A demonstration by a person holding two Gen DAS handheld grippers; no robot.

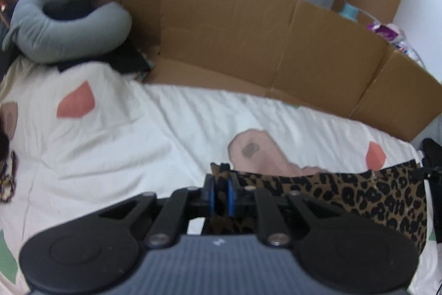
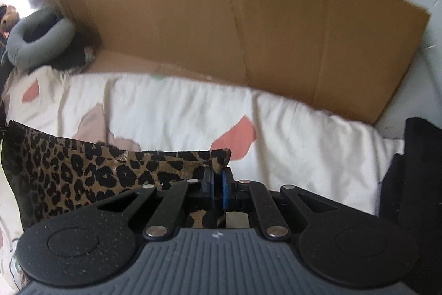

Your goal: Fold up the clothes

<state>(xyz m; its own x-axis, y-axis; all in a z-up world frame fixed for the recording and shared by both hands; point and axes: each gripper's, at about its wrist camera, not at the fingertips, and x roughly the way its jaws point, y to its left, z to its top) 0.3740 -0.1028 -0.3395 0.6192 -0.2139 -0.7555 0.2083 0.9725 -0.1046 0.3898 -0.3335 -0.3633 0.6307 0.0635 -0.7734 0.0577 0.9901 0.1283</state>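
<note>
Leopard-print cloth (image 1: pixel 359 192), thin, soft, stretched w/ both top corners pinched: left claw (image 1: pixel 220 191) and right claw (image 2: pixel 217 185) clamped on it, tilted down over crumpled white bed sheet (image 1: pixel 110 143).

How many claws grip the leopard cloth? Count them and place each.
2. The left claw is shut on the leopard cloth at its left top corner; the right claw is shut on its right top corner. The cloth's lower part is hidden.

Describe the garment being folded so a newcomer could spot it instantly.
Start at the white bedspread in front of the cardboard wall. Near its front edge, the left gripper and right gripper pinch the leopard-print garment. Nothing else here is brown with black spots.
</note>
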